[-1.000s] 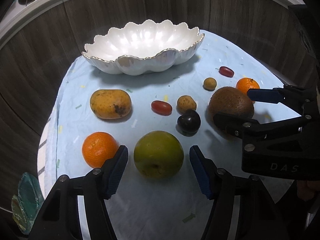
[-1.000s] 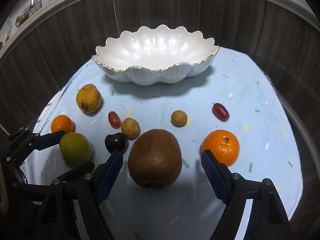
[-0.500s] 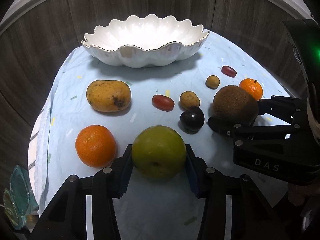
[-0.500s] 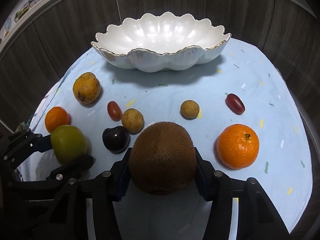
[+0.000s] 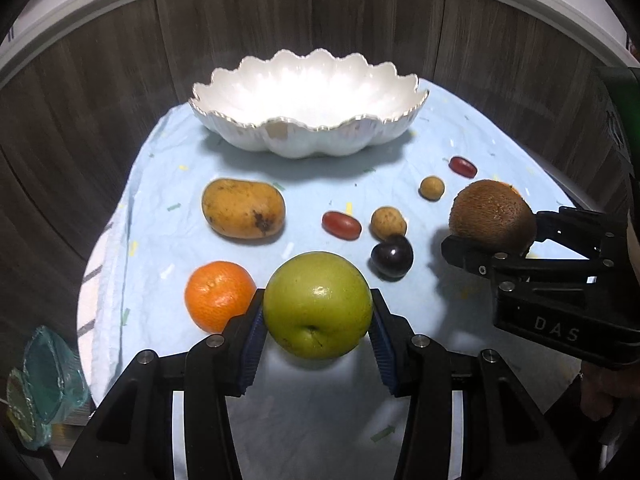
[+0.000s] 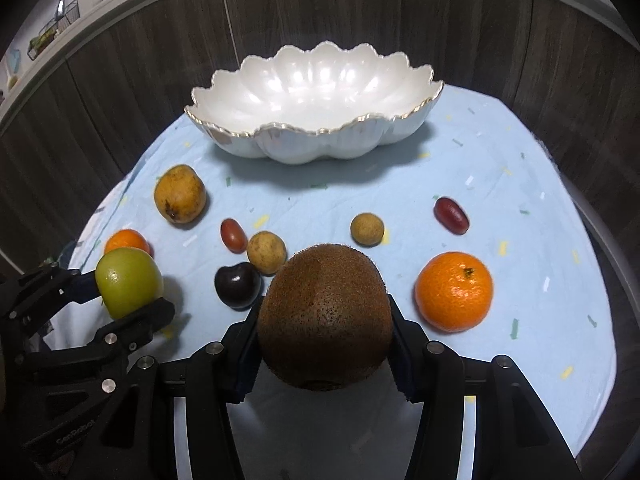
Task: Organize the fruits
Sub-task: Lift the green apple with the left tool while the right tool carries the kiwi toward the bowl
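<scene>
My left gripper (image 5: pixel 318 328) is shut on a green apple (image 5: pixel 318 305) and holds it above the cloth; the apple also shows in the right wrist view (image 6: pixel 128 283). My right gripper (image 6: pixel 324 338) is shut on a brown kiwi (image 6: pixel 324 320), lifted off the cloth; the kiwi shows at the right of the left wrist view (image 5: pixel 493 215). A white scalloped bowl (image 5: pixel 308 136) stands empty at the back of the table, also in the right wrist view (image 6: pixel 316 140).
On the light blue cloth (image 6: pixel 520 184) lie a yellow mango (image 5: pixel 243 208), an orange (image 5: pixel 219 295), a second orange (image 6: pixel 454 291), a dark plum (image 5: pixel 392 256), two red grape tomatoes (image 5: pixel 341 225) (image 6: pixel 451 215) and two small tan fruits (image 5: pixel 388 222) (image 6: pixel 367 229). Dark wood panels ring the table.
Both grippers closed, the left on the green apple and the right on the kiwi, then lifted the fruits off the cloth.
</scene>
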`<state>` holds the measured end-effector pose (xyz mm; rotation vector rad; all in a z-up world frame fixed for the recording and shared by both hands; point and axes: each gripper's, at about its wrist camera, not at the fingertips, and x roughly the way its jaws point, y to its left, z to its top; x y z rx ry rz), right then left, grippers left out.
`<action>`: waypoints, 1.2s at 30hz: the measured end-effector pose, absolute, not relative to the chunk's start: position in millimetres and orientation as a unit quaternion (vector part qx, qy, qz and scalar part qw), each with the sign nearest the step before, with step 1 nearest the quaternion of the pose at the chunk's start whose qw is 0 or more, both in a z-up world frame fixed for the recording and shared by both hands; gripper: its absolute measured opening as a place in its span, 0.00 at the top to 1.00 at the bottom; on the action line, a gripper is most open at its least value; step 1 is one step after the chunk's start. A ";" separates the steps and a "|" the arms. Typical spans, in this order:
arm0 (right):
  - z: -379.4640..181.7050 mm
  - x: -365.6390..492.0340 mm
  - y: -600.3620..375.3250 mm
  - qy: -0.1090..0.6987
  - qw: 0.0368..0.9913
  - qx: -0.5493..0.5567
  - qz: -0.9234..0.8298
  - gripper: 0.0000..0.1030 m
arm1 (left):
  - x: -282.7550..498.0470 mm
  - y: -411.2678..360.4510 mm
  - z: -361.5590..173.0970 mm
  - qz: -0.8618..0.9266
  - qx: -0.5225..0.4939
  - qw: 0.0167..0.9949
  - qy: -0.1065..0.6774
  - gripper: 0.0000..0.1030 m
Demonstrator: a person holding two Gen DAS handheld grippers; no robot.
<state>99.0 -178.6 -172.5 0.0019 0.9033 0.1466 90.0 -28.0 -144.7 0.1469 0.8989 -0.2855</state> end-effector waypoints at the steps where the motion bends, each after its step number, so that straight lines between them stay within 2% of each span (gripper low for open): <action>1: -169.6 97.4 -178.7 0.433 0.899 0.001 0.070 0.47 | 89.1 -27.8 -142.1 -0.137 0.070 0.890 0.430 0.54; 18: -125.2 84.5 -185.2 0.388 0.920 0.010 0.060 0.47 | 83.3 -25.0 -95.8 -0.120 0.061 0.909 0.395 0.54; 36: -77.9 108.2 -196.1 0.345 0.937 0.023 0.048 0.47 | 119.0 -21.7 -49.8 -0.100 0.034 0.929 0.355 0.54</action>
